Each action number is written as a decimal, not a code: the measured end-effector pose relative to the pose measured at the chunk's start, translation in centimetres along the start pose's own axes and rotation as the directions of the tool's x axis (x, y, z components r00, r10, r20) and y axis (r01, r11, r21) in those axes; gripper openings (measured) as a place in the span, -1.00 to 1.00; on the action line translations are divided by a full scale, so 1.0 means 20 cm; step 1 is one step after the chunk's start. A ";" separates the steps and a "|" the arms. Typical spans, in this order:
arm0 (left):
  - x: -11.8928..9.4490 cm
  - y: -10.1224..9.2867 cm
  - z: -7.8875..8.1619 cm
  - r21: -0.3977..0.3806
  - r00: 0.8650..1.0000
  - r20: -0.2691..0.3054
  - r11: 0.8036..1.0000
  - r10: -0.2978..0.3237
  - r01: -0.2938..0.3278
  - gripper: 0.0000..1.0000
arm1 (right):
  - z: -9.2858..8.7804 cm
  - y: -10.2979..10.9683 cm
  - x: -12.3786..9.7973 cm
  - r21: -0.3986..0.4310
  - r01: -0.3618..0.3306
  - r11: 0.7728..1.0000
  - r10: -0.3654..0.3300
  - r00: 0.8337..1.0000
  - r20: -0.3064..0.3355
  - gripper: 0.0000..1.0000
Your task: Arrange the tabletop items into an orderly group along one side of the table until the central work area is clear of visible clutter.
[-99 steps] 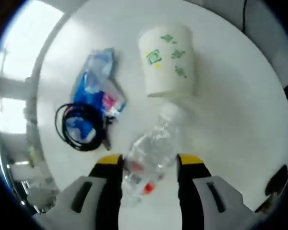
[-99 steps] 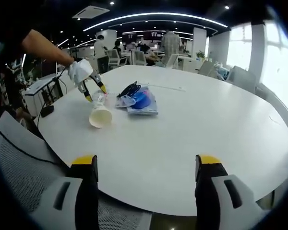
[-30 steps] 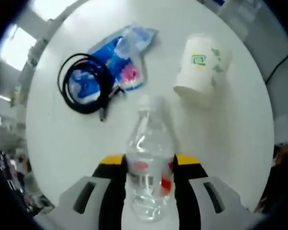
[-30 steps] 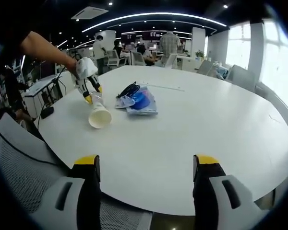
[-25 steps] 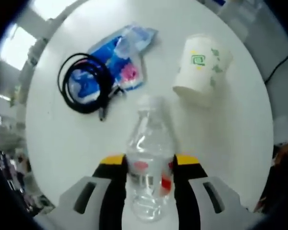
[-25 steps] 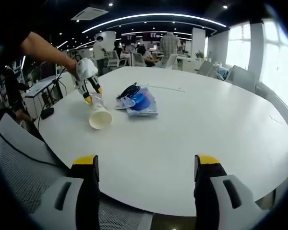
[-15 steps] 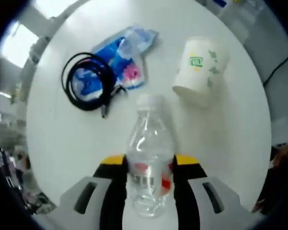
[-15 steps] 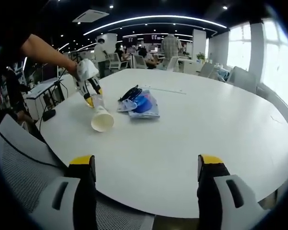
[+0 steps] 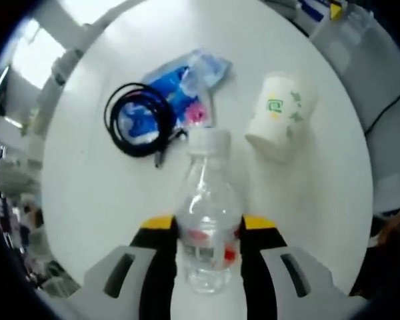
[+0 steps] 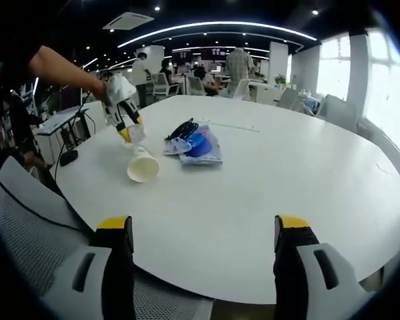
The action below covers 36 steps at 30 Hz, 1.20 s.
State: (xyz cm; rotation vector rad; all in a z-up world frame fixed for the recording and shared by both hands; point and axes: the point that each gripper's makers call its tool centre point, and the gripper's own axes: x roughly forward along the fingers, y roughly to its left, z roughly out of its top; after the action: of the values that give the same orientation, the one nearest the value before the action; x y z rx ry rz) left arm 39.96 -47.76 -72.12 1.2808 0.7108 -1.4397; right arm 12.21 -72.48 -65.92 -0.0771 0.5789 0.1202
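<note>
In the left gripper view my left gripper [image 9: 201, 225] is shut on a clear plastic water bottle [image 9: 205, 220] with a white cap, held above the round white table [image 9: 93, 220]. Below it lie a white paper cup [image 9: 279, 117] with green print on its side, a blue plastic packet [image 9: 177, 90] and a coiled black cable [image 9: 142, 121] on the packet. In the right gripper view the left gripper [image 10: 128, 129] holds the bottle [image 10: 135, 134] just above the cup [image 10: 143, 165], near the packet [image 10: 199, 147] and cable [image 10: 180, 127]. My right gripper [image 10: 201, 231] stands open at the near table edge.
A mesh office chair [image 10: 33, 247] stands at the near left of the table [image 10: 287, 173]. A person's arm [image 10: 53, 67] reaches in from the left. Desks, chairs and people fill the office behind. Wide bare tabletop spreads to the right.
The left gripper has lifted the bottle off the table; the cup, packet and cable look smaller and farther. The right gripper has hardly moved.
</note>
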 end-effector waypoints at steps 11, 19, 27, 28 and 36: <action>-0.08 0.05 0.02 -0.069 0.998 0.050 0.997 0.041 -0.037 -0.34 | 0.00 0.00 0.00 -0.004 -0.004 1.000 0.004 1.000 0.004 0.74; -0.15 0.08 0.02 -0.129 0.994 0.088 0.990 0.071 -0.059 -0.35 | 0.00 0.01 0.00 -0.009 -0.007 1.000 0.007 1.000 0.003 0.73; -0.20 0.08 -0.03 -0.174 0.991 0.098 0.982 0.087 -0.069 -0.34 | 0.00 0.01 0.00 -0.012 -0.008 1.000 0.008 1.000 0.004 0.73; -0.20 0.08 -0.03 -0.183 0.991 0.103 0.981 0.086 -0.066 -0.34 | 0.00 0.01 0.00 -0.013 -0.008 1.000 0.008 1.000 0.004 0.73; -0.23 0.06 -0.07 -0.269 0.985 0.154 0.962 0.083 -0.039 -0.34 | 0.00 0.01 0.00 -0.015 -0.009 1.000 0.009 1.000 0.006 0.73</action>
State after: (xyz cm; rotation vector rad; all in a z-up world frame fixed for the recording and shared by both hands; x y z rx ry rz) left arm 41.10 -45.46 -67.91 0.9583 0.7200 -1.3319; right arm 12.23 -72.34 -65.86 -0.0890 0.5724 0.1338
